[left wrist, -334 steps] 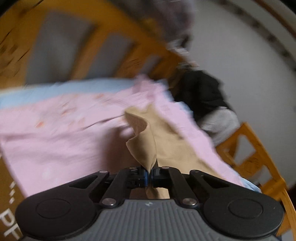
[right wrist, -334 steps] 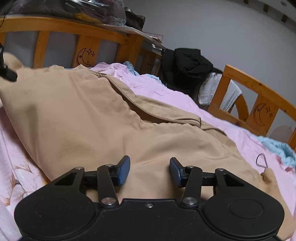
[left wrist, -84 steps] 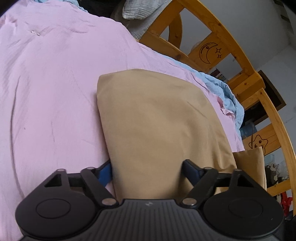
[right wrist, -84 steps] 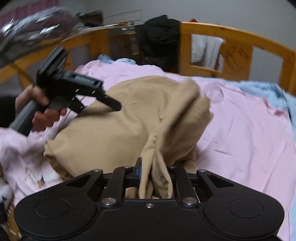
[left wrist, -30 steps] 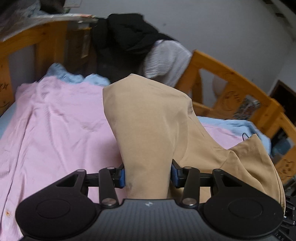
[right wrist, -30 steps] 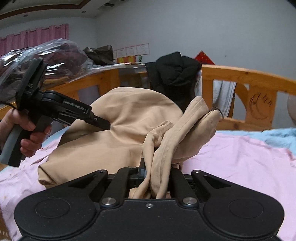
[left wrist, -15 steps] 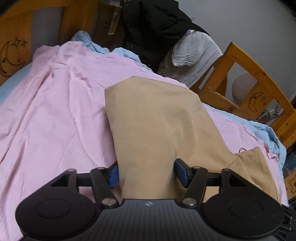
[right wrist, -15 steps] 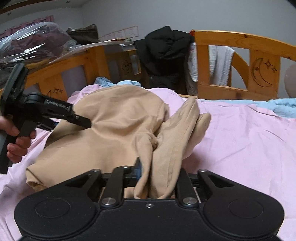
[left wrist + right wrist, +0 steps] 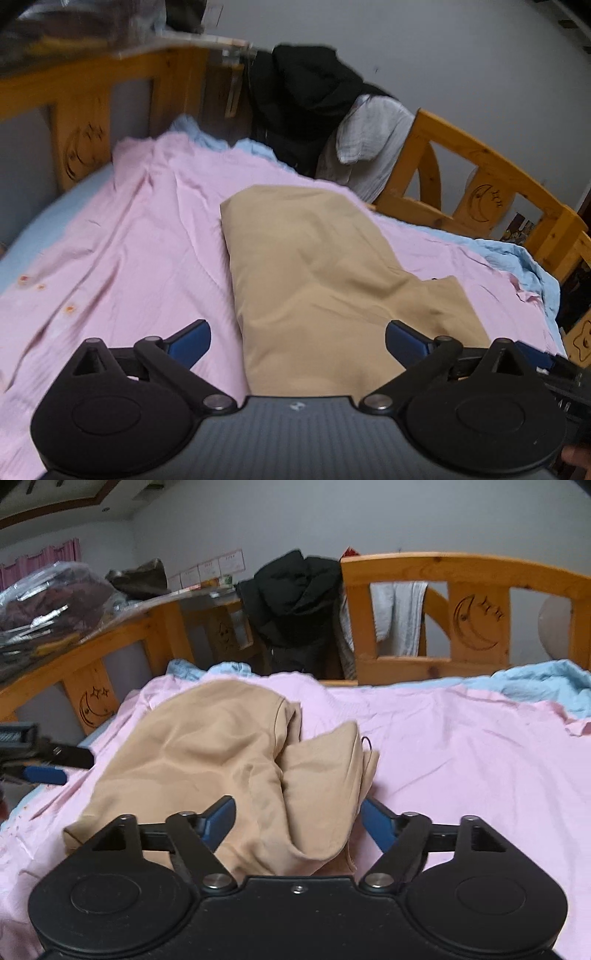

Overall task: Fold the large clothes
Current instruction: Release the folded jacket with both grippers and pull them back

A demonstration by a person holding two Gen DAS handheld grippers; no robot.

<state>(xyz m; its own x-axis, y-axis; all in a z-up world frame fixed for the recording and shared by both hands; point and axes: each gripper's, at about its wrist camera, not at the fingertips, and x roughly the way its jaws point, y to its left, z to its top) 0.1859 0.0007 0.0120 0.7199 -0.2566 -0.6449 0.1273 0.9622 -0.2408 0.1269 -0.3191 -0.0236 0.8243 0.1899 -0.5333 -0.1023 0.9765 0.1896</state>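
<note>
A tan garment (image 9: 317,280) lies folded in a thick bundle on the pink sheet (image 9: 129,251). In the right wrist view the tan garment (image 9: 207,760) shows a rounded bulk at left and a loose folded flap at right. My left gripper (image 9: 297,338) is open, its blue fingers wide apart on either side of the garment's near end. My right gripper (image 9: 297,818) is open too, fingers astride the near edge of the bundle. The left gripper's blue finger (image 9: 44,774) shows at the far left of the right wrist view.
A wooden bed rail with moon carvings (image 9: 476,624) runs round the bed. A black jacket (image 9: 295,602) and a grey towel (image 9: 399,616) hang on it. A light blue sheet (image 9: 535,685) lies bunched at the far right. Plastic-wrapped items (image 9: 48,605) sit beyond the left rail.
Both grippers have opened and let go of the tan garment, which now rests on the pink sheet. Both have drawn back a little.
</note>
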